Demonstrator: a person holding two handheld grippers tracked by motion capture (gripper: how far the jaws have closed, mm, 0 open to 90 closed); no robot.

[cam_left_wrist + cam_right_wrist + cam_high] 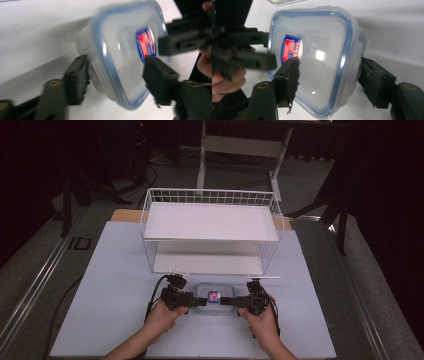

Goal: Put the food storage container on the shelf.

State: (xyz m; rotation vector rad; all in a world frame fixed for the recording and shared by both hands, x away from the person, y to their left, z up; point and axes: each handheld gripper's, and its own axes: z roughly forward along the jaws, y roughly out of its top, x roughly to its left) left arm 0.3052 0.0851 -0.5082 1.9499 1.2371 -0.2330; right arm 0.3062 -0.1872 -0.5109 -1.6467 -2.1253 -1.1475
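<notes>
- Near the table's (115, 270) front edge: lidded plastic box (214, 298), before a wire rack (212, 227).
- Left gripper (200, 302): jaws clasping one end.
- Right gripper (229, 301): jaws clasping the other end.

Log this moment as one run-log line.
container: on table | left hand-held gripper: straddles its end | right hand-held gripper: straddles opposite end | lid: on

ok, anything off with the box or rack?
Nothing stands out. The lidded plastic box sits flat on the table between both grippers, lid on, no spill. The wire rack stands upright behind it.
</notes>
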